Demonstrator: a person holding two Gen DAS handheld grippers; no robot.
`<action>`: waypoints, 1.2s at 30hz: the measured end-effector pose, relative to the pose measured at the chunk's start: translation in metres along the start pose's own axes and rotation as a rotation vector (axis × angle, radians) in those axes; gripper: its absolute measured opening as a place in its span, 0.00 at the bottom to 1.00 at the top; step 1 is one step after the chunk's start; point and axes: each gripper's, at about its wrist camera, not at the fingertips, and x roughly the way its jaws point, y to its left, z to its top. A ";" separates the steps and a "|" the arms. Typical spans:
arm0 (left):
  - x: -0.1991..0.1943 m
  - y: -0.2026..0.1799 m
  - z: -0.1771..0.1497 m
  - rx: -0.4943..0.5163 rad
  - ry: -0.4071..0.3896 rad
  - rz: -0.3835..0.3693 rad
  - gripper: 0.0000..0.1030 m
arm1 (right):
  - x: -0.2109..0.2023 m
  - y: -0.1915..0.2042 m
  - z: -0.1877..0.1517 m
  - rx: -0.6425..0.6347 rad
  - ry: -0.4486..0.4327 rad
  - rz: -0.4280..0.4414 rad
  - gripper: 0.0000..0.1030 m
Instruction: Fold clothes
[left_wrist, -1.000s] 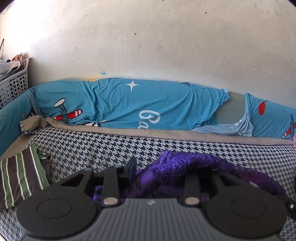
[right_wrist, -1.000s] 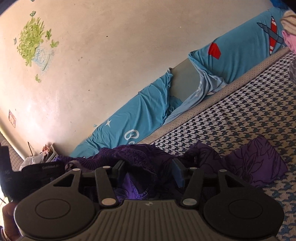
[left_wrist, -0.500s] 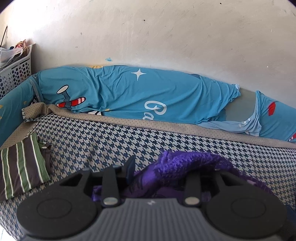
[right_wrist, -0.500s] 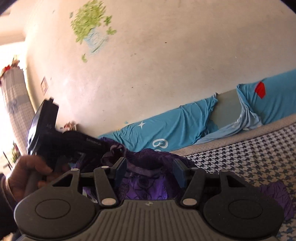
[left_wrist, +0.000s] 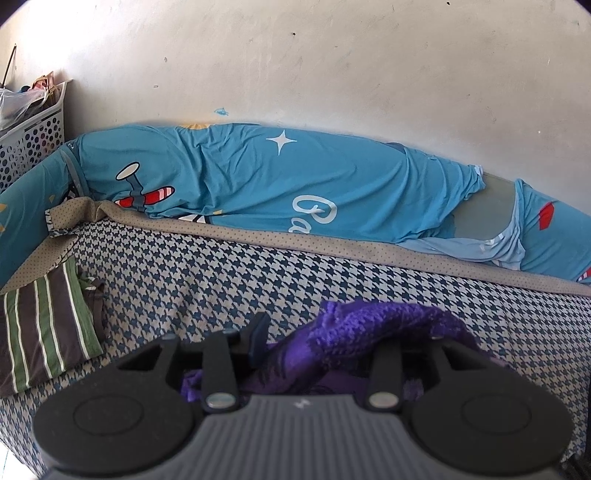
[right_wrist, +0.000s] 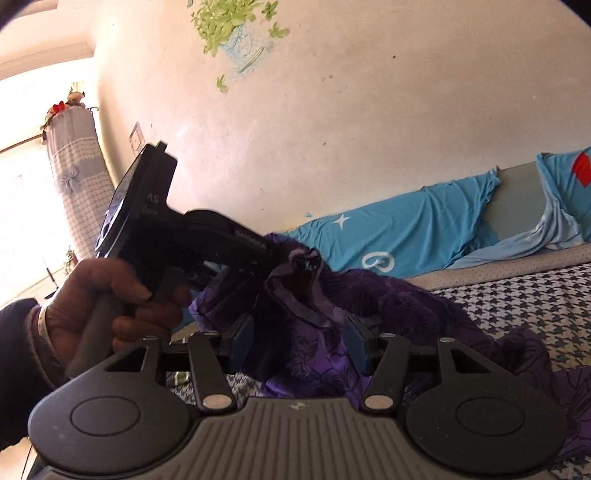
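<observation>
- Purple floral-print fabric garment (right_wrist: 373, 306): partly lifted off the blue-and-white houndstooth bed cover (left_wrist: 207, 273). Bunched, not flat. In the right wrist view its long axis runs from upper left, where it is held up, down to lower right, where the loose end trails onto the cover.
- Left gripper (right_wrist: 273, 258), black, hand-held: seen from the side in the right wrist view, tips buried in a lighter-trimmed edge of the garment, which hangs from them. Jaws appear clamped on that edge. In its own view, one dark finger (left_wrist: 258, 336) is visible; the other is hidden under the knitted-looking purple fold (left_wrist: 380, 325) draped over it.
- Person's left hand (right_wrist: 107, 295), dark sleeve at the wrist, wraps the grey handle of the left gripper.
- Right gripper (right_wrist: 299, 343): blue pads stand apart with purple cloth between and behind them. Neither pad presses the cloth visibly; jaws read as parted.
- Garment sits at the near side of the bed, between both grippers.
- Folded green-and-brown striped cloth (left_wrist: 40, 328): lies at the left edge of the bed, well apart from the garment.
- Turquoise cartoon-print bolster (left_wrist: 258, 184): lies along the white wall behind.
</observation>
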 end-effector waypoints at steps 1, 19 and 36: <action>0.000 0.000 0.000 -0.003 0.003 -0.002 0.37 | 0.008 0.002 -0.004 -0.013 0.042 -0.013 0.52; -0.003 0.016 -0.006 0.001 0.036 -0.024 0.50 | 0.043 -0.016 0.010 0.037 -0.140 -0.208 0.52; -0.009 -0.020 -0.041 0.326 0.005 -0.076 0.71 | 0.045 -0.093 0.024 0.625 -0.242 -0.069 0.52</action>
